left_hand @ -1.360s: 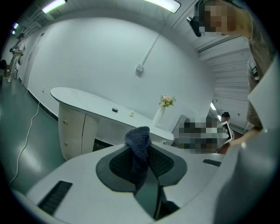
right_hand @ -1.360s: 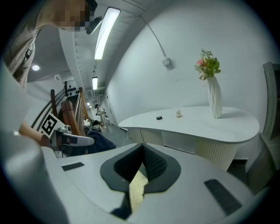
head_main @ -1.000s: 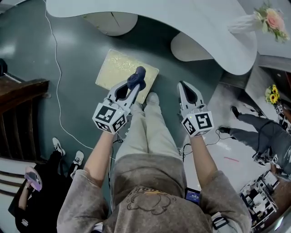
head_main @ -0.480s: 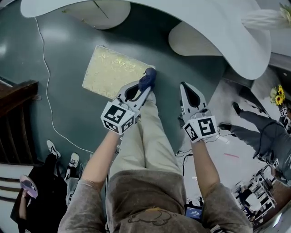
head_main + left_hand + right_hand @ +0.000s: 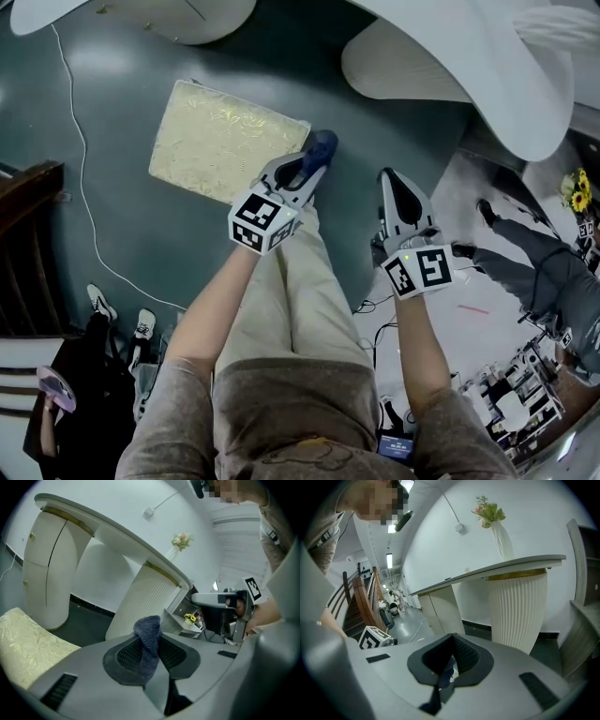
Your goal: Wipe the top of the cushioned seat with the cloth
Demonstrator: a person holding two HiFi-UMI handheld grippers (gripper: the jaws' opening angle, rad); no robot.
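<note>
Blue cloth (image 5: pixel 322 144) beside the cushioned seat (image 5: pixel 220 141)
The left gripper (image 5: pixel 313 157) clamps it just off the seat; the right gripper (image 5: pixel 386 174), farther off, jaws together, empty

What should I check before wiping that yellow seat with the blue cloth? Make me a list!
1. Cloth held by the left gripper: ok, jaws shut on it.
2. Cloth on the cushioned seat: not ok, it hangs just past the seat's right corner.
3. Seat top bare: ok, nothing lies on it.
4. Right gripper out of the way: ok, shut, empty, off to the side.
5. Where the dirt is: cannot tell.
</note>
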